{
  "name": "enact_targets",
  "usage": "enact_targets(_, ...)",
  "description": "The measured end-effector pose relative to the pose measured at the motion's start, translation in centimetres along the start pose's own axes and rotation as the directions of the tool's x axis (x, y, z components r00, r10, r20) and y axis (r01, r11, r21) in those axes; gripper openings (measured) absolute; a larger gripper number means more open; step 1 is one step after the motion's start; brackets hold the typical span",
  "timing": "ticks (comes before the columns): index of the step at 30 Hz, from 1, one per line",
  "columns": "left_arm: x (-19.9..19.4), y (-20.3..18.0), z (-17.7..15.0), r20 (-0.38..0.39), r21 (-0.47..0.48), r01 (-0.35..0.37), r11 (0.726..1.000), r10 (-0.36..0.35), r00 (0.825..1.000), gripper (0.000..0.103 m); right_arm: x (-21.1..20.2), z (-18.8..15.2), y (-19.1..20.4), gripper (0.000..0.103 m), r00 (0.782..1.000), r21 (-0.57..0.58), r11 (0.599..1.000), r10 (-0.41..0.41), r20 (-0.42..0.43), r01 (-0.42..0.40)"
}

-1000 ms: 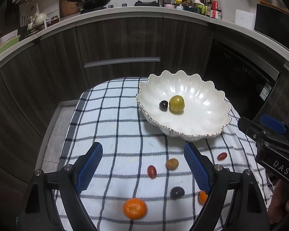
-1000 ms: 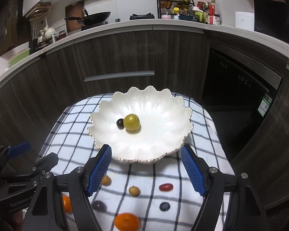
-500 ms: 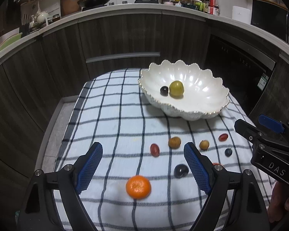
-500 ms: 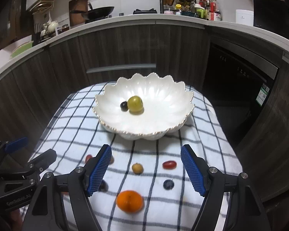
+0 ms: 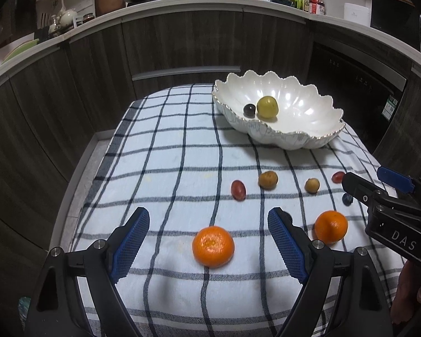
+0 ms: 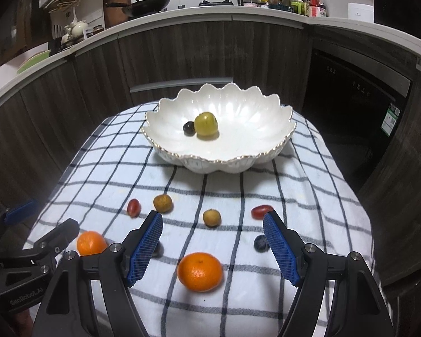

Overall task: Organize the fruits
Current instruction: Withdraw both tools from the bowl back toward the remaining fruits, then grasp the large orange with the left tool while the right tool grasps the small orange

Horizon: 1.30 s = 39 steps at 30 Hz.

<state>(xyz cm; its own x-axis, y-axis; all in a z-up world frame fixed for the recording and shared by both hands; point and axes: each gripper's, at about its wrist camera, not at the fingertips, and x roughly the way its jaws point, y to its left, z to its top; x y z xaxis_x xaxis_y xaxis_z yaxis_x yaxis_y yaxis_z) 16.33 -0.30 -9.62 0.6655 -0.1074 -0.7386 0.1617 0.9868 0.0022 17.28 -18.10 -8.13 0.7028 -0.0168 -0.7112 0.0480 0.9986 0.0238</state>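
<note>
A white scalloped bowl (image 5: 308, 137) (image 6: 182, 106) stands at the far side of the checked cloth and holds a green fruit (image 5: 267, 107) (image 6: 205, 123) and a dark grape (image 5: 249, 109) (image 6: 188, 128). Loose on the cloth lie two mandarins (image 5: 213, 246) (image 6: 199, 271), two red grapes (image 5: 238, 190), two brown fruits (image 5: 268, 179) and dark berries (image 6: 260, 243). My left gripper (image 5: 208, 233) is open, empty, just above the near mandarin. My right gripper (image 6: 212, 237) is open, empty, above the other mandarin.
The checked cloth (image 5: 168, 146) covers a small table with dark cabinets (image 5: 182, 42) behind and a drop on each side. A black appliance (image 6: 359, 95) stands at the right. A counter with a pan (image 6: 143, 2) and bottles runs along the back.
Both grippers have pulled back from the bowl toward the near edge and lowered over the loose fruit. More fruit has come into view. Both stay open.
</note>
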Motion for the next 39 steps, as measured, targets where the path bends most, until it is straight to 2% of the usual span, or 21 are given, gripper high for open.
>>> enact_targets(13, 1.0, -0.1, -1.8, 0.028, 0.002, -0.032, 0.999, 0.032, 0.999, 0.087, 0.2, -1.9, 0.9, 0.075, 0.999, -0.040, 0.999, -0.005, 0.032, 0.007)
enact_targets(34, 3.7, -0.3, -4.4, 0.007, 0.029, -0.045, 0.999, 0.045, 0.999, 0.086, 2.7, -4.5, 0.9, 0.075, 1.000, -0.060, 0.998, -0.005, -0.003, 0.005)
enact_targets(39, 4.3, -0.3, -4.4, 0.000, 0.027, -0.048, 0.998, 0.048, 0.999, 0.083, 3.6, -4.8, 0.7, 0.075, 1.000, -0.049, 0.999, -0.002, -0.021, 0.001)
